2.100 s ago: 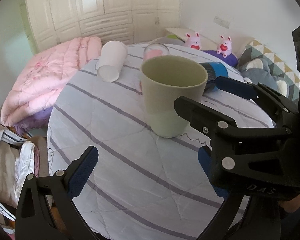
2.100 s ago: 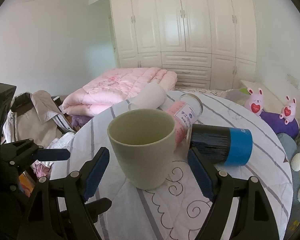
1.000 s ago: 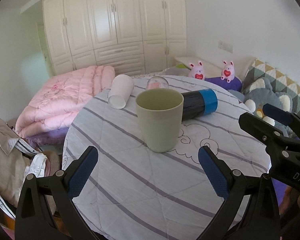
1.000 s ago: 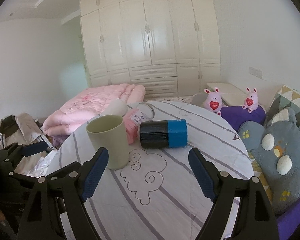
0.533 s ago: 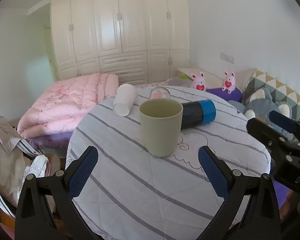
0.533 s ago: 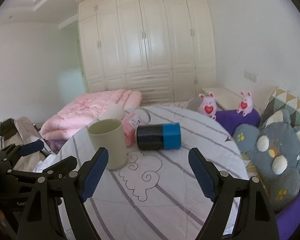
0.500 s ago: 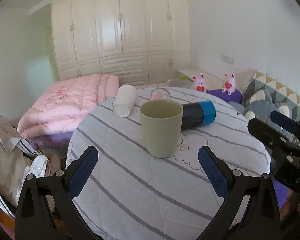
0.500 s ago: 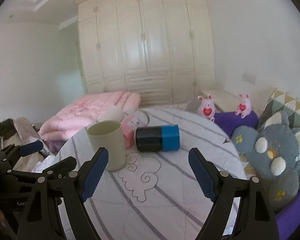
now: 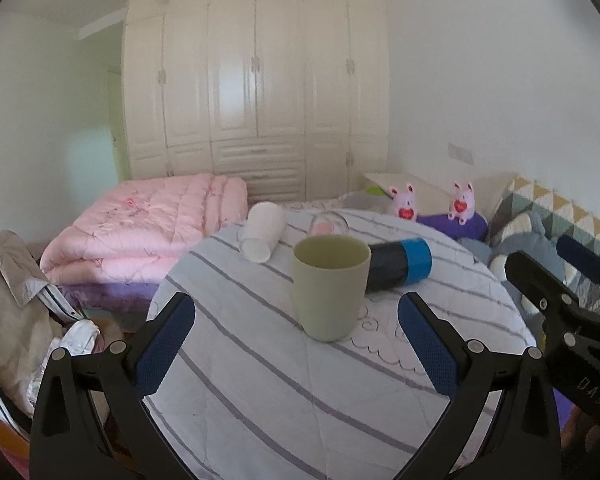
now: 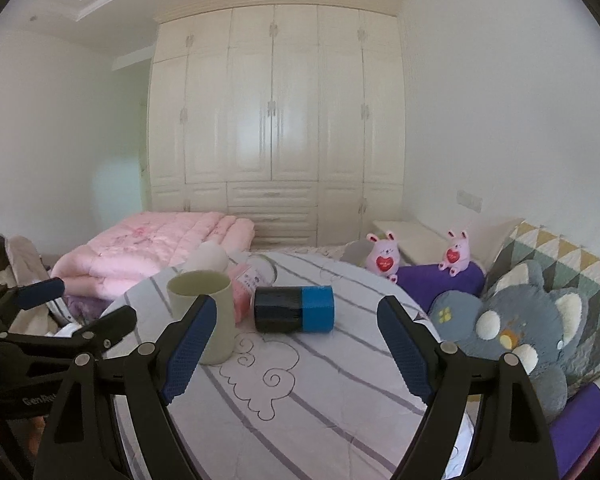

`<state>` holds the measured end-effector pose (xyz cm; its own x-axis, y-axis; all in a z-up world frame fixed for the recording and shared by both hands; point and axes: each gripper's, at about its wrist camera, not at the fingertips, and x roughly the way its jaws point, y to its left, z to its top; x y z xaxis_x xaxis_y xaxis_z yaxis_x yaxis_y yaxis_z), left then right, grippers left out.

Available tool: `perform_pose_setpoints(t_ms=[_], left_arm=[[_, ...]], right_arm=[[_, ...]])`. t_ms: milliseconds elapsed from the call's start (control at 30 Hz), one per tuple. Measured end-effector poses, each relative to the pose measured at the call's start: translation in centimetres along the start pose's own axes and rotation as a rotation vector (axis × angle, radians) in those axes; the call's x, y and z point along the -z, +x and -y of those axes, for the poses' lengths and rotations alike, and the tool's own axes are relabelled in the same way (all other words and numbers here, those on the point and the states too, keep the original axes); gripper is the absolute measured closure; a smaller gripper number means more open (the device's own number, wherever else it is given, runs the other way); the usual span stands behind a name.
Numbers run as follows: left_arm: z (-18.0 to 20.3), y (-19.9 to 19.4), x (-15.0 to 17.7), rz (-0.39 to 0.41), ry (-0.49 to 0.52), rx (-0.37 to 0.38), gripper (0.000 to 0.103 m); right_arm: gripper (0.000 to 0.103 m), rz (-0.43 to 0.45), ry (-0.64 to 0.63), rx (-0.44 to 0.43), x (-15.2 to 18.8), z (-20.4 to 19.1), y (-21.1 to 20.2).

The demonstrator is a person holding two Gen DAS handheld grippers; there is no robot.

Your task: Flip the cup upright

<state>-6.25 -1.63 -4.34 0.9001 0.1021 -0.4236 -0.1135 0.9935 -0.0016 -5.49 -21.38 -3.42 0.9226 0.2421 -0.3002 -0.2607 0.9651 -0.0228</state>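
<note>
A pale green cup [image 9: 329, 287] stands upright, mouth up, on the round table [image 9: 300, 392]; it also shows in the right wrist view [image 10: 216, 320]. My left gripper [image 9: 296, 344] is open and empty, drawn back from the cup. My right gripper [image 10: 296, 344] is open and empty, also well short of the cup. A black and blue cup [image 9: 400, 264] lies on its side just behind the green cup, and shows in the right wrist view [image 10: 294, 309] too.
A white cup [image 9: 262, 232] and a glass jar with pink contents [image 10: 252, 284] lie on their sides at the table's far side. A pink quilt [image 9: 148, 228] lies on a bed beyond. Plush toys [image 10: 532, 328] sit to the right. Clothes [image 9: 16, 300] are piled at left.
Both grippers have drawn back and up from the table, so the cups look smaller and farther. The green cup stays upright where it stood.
</note>
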Motion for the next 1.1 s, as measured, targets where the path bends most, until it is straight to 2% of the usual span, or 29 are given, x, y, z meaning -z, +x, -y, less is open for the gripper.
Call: perform_pose_setpoints(t_ms=[167, 733, 1100], left_arm=[[-0.3, -0.2, -0.3, 0.02, -0.016, -0.018, 0.0], [-0.1, 0.7, 0.0, -0.011, 0.004, -0.032, 0.0], [-0.1, 1.4, 0.0, -0.001, 0.009, -0.018, 0.0]], right_arm=[[0.019, 0.022, 0.003, 0.017, -0.2, -0.3, -0.4], [0.019, -0.031, 0.01, 0.008, -0.2, -0.8, 0.8], [0.019, -0.049, 0.012, 0.01, 0.1, -0.7, 1.2]])
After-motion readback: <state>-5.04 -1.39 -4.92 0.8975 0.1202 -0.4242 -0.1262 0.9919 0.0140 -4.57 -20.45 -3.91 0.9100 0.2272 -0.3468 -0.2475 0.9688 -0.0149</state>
